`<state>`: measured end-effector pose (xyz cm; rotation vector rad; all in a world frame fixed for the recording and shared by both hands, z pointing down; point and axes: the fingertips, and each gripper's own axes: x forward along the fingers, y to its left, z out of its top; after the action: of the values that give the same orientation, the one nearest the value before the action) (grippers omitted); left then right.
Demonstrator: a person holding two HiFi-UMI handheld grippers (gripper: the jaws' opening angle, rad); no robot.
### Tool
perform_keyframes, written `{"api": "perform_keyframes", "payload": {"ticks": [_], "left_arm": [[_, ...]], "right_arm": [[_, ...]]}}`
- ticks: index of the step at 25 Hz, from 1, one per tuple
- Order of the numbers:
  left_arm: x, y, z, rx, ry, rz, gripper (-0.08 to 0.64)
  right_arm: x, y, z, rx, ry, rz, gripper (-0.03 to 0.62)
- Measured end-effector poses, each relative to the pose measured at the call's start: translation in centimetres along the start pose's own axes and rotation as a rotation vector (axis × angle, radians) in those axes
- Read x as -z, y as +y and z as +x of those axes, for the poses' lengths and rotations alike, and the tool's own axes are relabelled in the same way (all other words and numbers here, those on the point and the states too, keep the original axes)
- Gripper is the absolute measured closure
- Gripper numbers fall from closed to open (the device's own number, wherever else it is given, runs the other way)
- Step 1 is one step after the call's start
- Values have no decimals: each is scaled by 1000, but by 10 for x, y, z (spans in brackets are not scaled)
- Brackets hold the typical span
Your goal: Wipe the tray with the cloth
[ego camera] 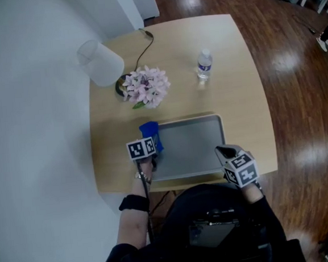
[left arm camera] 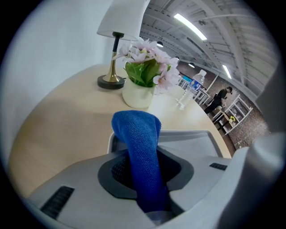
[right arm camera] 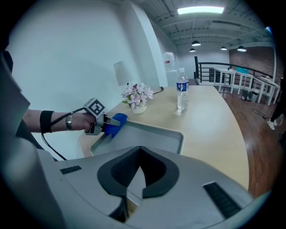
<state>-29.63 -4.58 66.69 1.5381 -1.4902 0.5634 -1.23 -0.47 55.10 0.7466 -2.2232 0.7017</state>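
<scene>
Pale wooden desk (ego camera: 236, 75) beside a white wall. A shallow grey metal tray (ego camera: 196, 144) lies near its front edge. The left gripper (ego camera: 150, 146) has its jaws clamped on a soft blue microfibre cloth (left arm camera: 139, 143), whose folded end droops at the tray's far left corner. The right gripper (right arm camera: 140, 150) sits by the near right corner, jaws closed together, empty. Light and limp, the cloth probably needs pressing flat, and the tray may slide.

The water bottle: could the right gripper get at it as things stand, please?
Probably yes. The right gripper holds nothing, and only bare tabletop lies between it and the water bottle, which stands upright beyond the tray, towards the far side.
</scene>
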Motion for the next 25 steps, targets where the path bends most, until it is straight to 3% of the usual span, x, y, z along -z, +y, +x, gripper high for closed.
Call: {"api": "perform_keyframes", "payload": {"ticks": [7, 13, 25], "left_arm": [[0, 8, 13, -6, 23, 20, 445], [13, 9, 4, -41, 26, 32, 445], [134, -16, -59, -17, 80, 26, 445]], "right_arm": [[12, -17, -3, 34, 0, 63, 588], [10, -8, -2, 27, -3, 57, 588], [23, 15, -7, 22, -4, 30, 588]]}}
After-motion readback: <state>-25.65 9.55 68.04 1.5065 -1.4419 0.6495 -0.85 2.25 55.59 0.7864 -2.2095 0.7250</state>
